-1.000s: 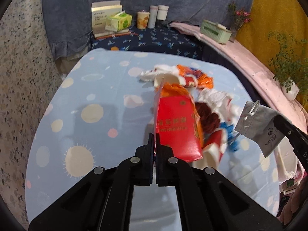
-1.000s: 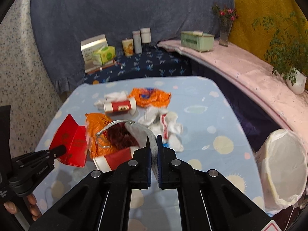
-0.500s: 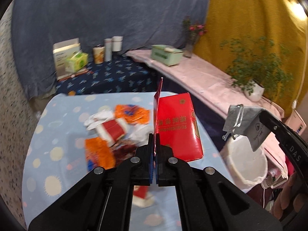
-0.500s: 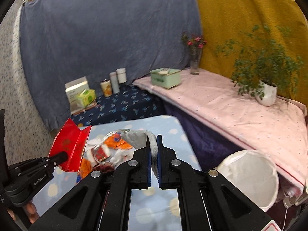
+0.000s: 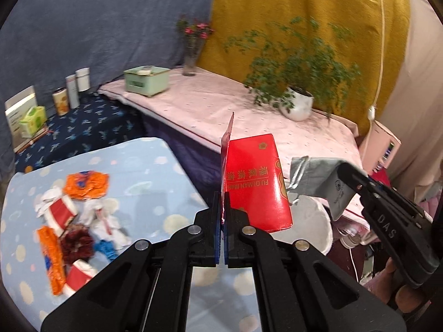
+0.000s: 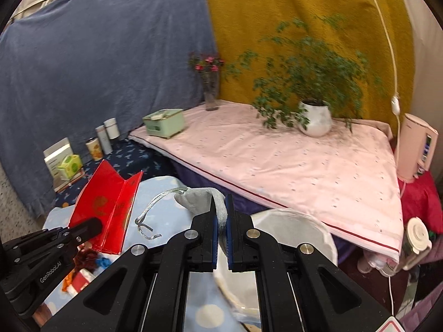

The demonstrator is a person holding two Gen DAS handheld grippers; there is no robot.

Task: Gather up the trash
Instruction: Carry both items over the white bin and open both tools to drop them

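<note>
Both grippers have swung off the littered table [image 5: 144, 182] toward the white bin [image 6: 293, 227] — left gripper [image 5: 223, 207] clamps the red packet [image 5: 257, 182], right gripper [image 6: 220, 215] pinches the grey pouch [image 6: 202, 200] just above the rim, ready to drop.

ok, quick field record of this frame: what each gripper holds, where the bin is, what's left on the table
left gripper: shut on flat red paper bag with gold lettering
right gripper: shut on grey drawstring cloth pouch
bin: white-lined round bin, beside the table, just beyond both sets of fingers
held items: both in the air, near the bin's rim
table: round, with a light blue spotted cloth
left on table: orange wrappers, red-and-white paper cups, white tissues, dark red scrap
</note>
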